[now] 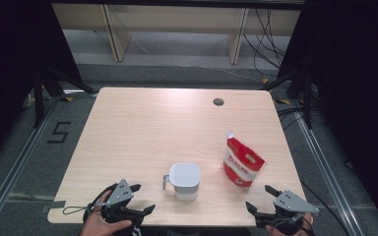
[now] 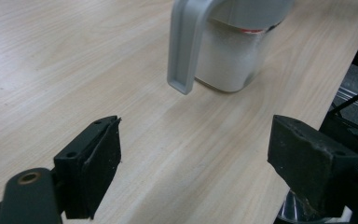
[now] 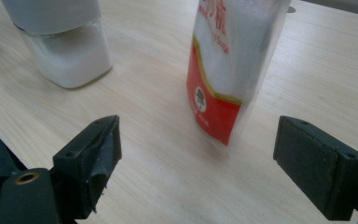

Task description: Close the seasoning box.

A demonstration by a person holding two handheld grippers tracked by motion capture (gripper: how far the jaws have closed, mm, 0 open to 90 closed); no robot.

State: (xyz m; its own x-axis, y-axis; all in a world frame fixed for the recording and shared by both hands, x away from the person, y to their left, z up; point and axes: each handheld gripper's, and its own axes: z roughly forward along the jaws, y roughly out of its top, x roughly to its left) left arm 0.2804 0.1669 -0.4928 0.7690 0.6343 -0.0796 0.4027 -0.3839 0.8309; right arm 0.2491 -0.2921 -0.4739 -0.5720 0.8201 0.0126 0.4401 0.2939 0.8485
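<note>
A white lidded jug [image 1: 184,180] with a grey handle [image 1: 166,181] stands near the table's front edge, holding white powder [image 2: 226,63]. To its right a red and white pouch [image 1: 242,162] stands upright. My left gripper [image 1: 138,199] hovers at the front left, open and empty, its jaws wide apart facing the jug's handle [image 2: 185,44]. My right gripper [image 1: 261,198] is at the front right, open and empty, with the pouch [image 3: 230,65] just ahead and the jug [image 3: 65,42] further left.
The wooden table [image 1: 142,128] has a dark round cable hole [image 1: 218,102] near its far right. Beyond the far edge stand pale furniture legs [image 1: 112,34] and loose cables [image 1: 268,44]. Black curtains flank both sides.
</note>
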